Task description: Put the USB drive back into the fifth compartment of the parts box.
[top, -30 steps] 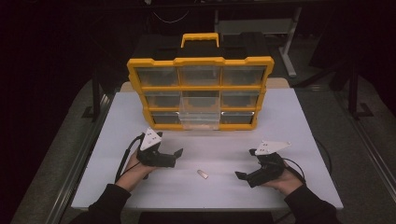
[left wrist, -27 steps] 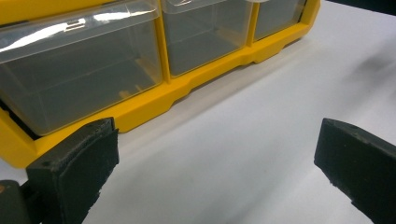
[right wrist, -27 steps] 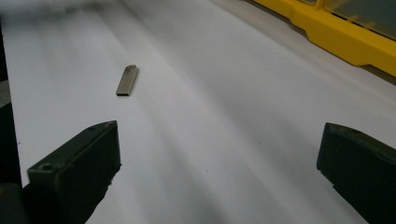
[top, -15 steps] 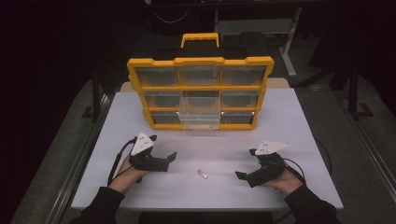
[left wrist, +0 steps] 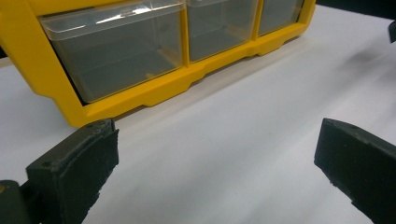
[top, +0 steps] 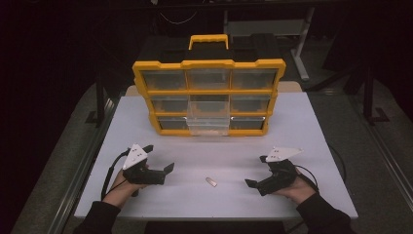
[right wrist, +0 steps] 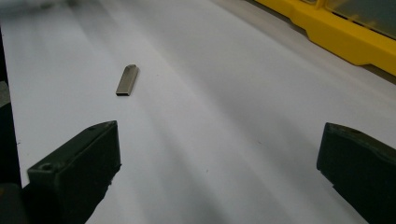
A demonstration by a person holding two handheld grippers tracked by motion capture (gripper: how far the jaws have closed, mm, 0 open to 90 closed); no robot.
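Two grippers, high view: left gripper (top: 165,170) and right gripper (top: 252,184) low over the white table (top: 311,146), each flanking the small flat silvery metal piece (top: 211,182), like a USB stick, lying loose between them.
Change, high view: left gripper drawn back toward the near table edge and lower than a second ago; right gripper and metal piece unmoved.
Meaning: probably a settling before a pick-up; nothing gripped yet.
Organiser, high view: yellow plastic organiser with clear drawers (top: 209,95) upright at the far side, bottom middle drawer (top: 208,126) pulled out.
Left gripper view: jaws spread wide, empty, facing the organiser's bottom row.
Right gripper view: jaws spread wide, empty; metal piece (right wrist: 127,80) ahead, well apart from them.
Writing: none legible on organiser, metal piece or grippers.
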